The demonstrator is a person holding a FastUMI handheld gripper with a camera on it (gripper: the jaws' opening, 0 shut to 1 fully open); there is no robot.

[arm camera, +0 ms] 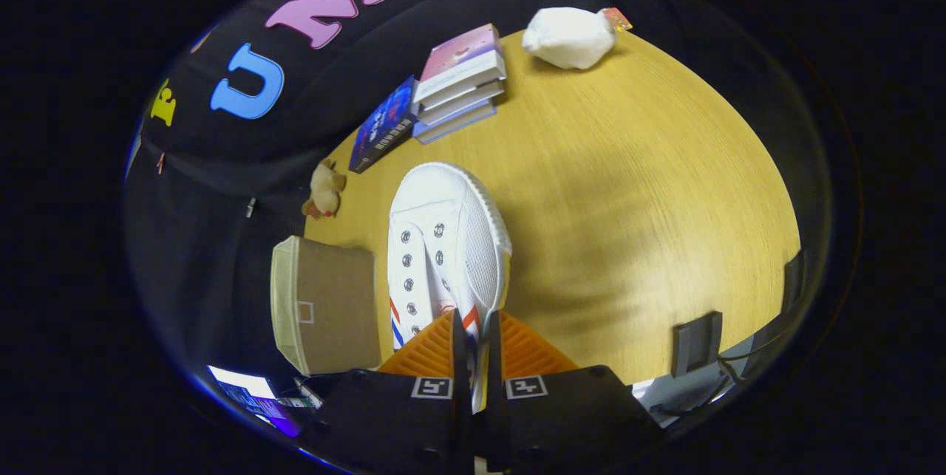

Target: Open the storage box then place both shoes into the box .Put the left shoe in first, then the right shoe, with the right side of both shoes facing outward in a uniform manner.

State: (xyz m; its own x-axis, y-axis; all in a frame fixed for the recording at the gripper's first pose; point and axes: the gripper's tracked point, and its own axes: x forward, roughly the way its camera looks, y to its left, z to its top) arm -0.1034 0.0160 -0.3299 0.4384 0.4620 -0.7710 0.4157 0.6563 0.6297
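A white shoe [443, 246] is held by the gripper [477, 342], whose two fingers are drawn close together on a thin edge at the heel end, so that the toe points away beyond the fingers and the lace eyelets and the red and blue side stripes are turned up toward the camera. The hold at the rear rim is judged to have been chosen because it is the one thin part that fits between the fingers and leaves the toe free to be led into an opening first. The shoe seems to be lifted above the table [628, 202], though whether its sole is touching the wood cannot be told. The storage box [325, 305] is seen just beside the shoe, near the fingers, at the table's edge; a beige rim and a brown face with a small label frame are visible, but whether it is open cannot be made out. Whether this is the left or the right shoe cannot be settled. Farther off, beyond the toe, a stack of books [458, 83] with a blue book [384, 126] leaning beside it is found, a white plush toy [569, 38] lies well apart, and a small tan toy [325, 190] lies between the books and the box. None of these stands between shoe and box, so only the box's rim is judged likely to catch the toe
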